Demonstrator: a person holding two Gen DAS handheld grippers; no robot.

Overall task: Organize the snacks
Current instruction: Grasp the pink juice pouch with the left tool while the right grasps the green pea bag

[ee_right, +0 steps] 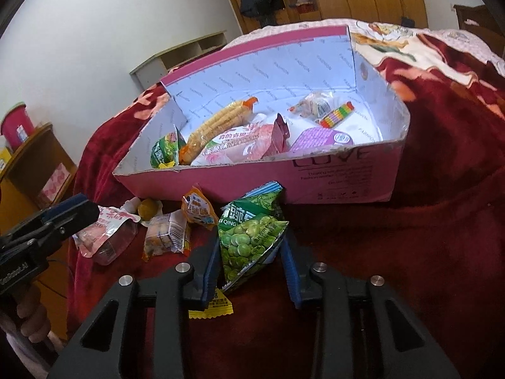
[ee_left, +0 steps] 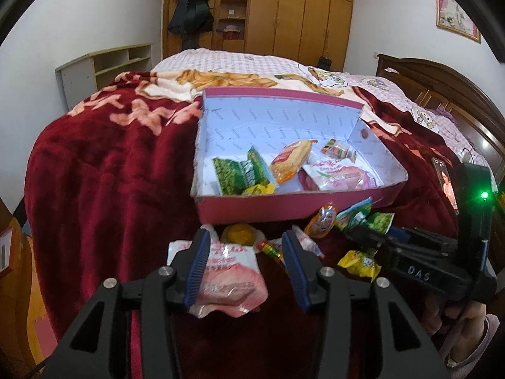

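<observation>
A pink cardboard box lies open on the red blanket with several snack packets inside. My left gripper stands open just in front of it. A pink-and-white packet lies between its fingers, against the left pad and apart from the right one. My right gripper is shut on a green pea packet, which stands upright between the blue pads. Loose beside it lie an orange pouch, a clear biscuit packet, a yellow jelly cup and a yellow packet. The box is right behind them.
A phone lies on the blanket at the right, near the dark wooden headboard. A wooden bedside stand with a red tub is left of the bed. A shelf unit and wardrobe stand beyond.
</observation>
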